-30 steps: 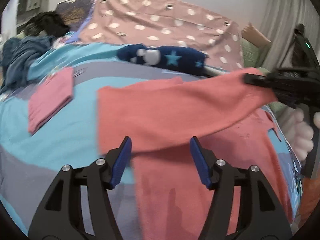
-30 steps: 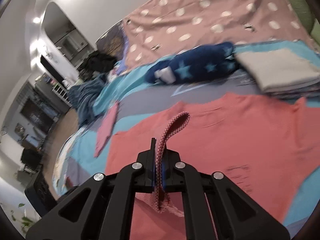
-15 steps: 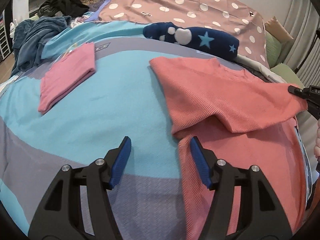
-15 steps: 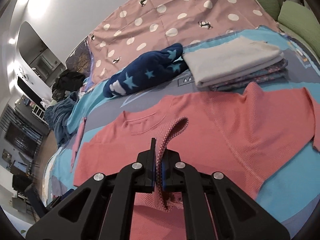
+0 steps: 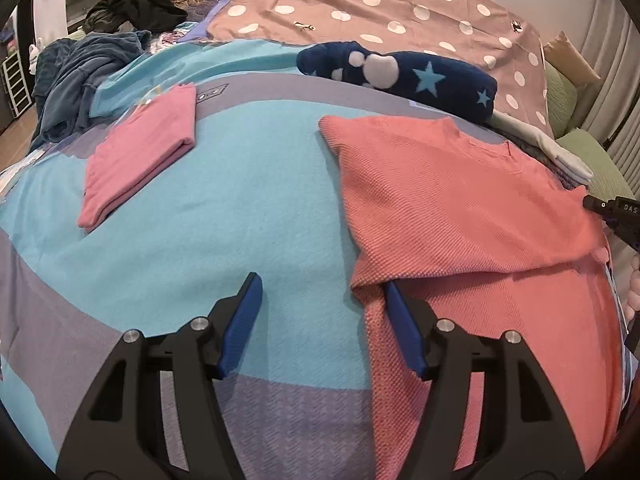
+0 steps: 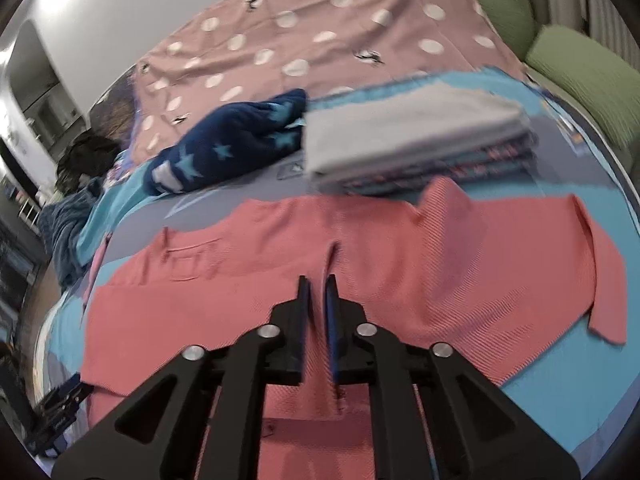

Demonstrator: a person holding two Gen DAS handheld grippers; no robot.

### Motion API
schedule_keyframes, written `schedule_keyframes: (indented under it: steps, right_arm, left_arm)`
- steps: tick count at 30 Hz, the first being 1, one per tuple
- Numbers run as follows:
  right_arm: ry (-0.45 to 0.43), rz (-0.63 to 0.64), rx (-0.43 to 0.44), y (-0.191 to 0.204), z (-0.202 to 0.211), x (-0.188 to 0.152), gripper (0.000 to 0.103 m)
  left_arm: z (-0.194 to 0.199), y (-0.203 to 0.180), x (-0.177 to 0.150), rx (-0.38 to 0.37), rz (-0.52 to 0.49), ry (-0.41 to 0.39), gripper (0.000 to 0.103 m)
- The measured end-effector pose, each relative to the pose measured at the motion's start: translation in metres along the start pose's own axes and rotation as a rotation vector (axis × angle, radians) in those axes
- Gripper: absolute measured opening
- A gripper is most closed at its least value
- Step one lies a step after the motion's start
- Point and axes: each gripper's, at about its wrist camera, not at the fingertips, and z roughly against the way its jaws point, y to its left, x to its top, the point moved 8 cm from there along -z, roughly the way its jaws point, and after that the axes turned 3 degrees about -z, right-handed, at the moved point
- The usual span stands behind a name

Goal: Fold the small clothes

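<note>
Looking at the coral top (image 5: 472,208) spread on the bed (image 5: 256,208) right of centre, its sleeve folded across the chest: the right tongs (image 6: 318,280) have just been easing apart, a thin fold of cloth between them, so it could snag and drag out as they lift. The left tongs (image 5: 320,284) are spread, empty, at the folded sleeve's edge and could catch it. Only writing: "DAS" on the black tool at the right edge, cut off.

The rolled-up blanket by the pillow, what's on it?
Dark blue blanket with light blue stars and white blobs, clearest in the left wrist view.
</note>
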Motion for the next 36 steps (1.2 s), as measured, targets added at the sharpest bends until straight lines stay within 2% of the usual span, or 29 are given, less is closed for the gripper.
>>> schedule_keyframes:
  steps: [3,4,5,6,7,8,9,11,14,17,19,21,23,25,27,28,30,32,36]
  right_arm:
    - [-0.014,-0.010,0.001,-0.001,0.012,0.000,0.015]
    - [-0.017,0.006,0.032,0.007,0.020,-0.001,0.015]
    - [-0.016,0.027,0.067,0.016,0.026,-0.003,0.015]
    - [-0.010,0.049,0.103,0.025,0.031,-0.006,0.015]
    - [0.008,0.084,0.154,0.041,0.034,-0.011,0.015]
    - [0.022,0.101,0.177,0.049,0.034,-0.016,0.015]
    - [0.060,0.127,0.206,0.061,0.030,-0.027,0.015]
    - [0.114,0.152,0.204,0.070,0.015,-0.044,0.015]
    - [0.200,0.163,0.083,0.057,-0.021,-0.072,0.014]
    - [0.149,0.158,0.110,0.051,-0.022,-0.079,0.014]
    - [0.115,0.158,0.093,0.045,-0.006,-0.076,0.014]
    - [0.046,0.179,0.068,0.032,0.013,-0.065,0.023]
    - [-0.040,0.188,-0.024,0.001,0.031,-0.046,0.031]
    - [-0.073,0.162,-0.144,-0.046,0.043,-0.031,0.032]
    - [-0.056,0.103,-0.285,-0.100,0.050,-0.026,0.032]
    - [-0.043,0.084,-0.330,-0.118,0.051,-0.027,0.032]
    - [-0.030,0.072,-0.394,-0.145,0.053,-0.032,0.032]
    - [-0.011,0.088,-0.442,-0.164,0.049,-0.038,0.034]
    - [-0.027,0.118,-0.465,-0.178,0.039,-0.034,0.052]
  left_arm:
    - [0.004,0.001,-0.002,0.003,-0.004,-0.005,0.061]
    - [0.006,0.002,-0.002,0.004,0.000,-0.012,0.059]
    - [0.011,0.003,-0.001,-0.006,0.011,-0.030,0.050]
    - [0.015,0.002,-0.001,-0.019,0.016,-0.038,0.025]
    - [0.021,0.000,0.002,-0.055,0.036,-0.050,0.015]
    - [0.025,-0.002,0.004,-0.087,0.052,-0.059,0.011]
    - [0.030,-0.007,0.010,-0.140,0.064,-0.077,0.011]
    - [0.038,-0.022,0.022,-0.195,0.026,-0.115,0.011]
    - [0.026,-0.043,0.030,-0.182,-0.048,-0.104,0.011]
    - [-0.023,-0.040,0.014,-0.093,-0.059,0.050,0.012]
    - [-0.024,-0.038,0.014,-0.116,-0.041,0.026,0.011]
    - [-0.017,-0.038,0.018,-0.116,-0.032,0.011,0.011]
    - [-0.008,-0.041,0.020,-0.120,-0.030,-0.002,0.014]
    - [0.001,-0.048,0.023,-0.120,-0.060,-0.029,0.020]
    - [0.011,-0.060,0.026,-0.126,-0.102,-0.054,0.035]
    - [0.014,-0.066,0.025,-0.128,-0.116,-0.059,0.038]
    - [0.016,-0.078,0.026,-0.130,-0.148,-0.061,0.046]
    - [0.013,-0.088,0.024,-0.135,-0.166,-0.053,0.048]
    - [0.003,-0.106,0.020,-0.143,-0.183,-0.023,0.050]
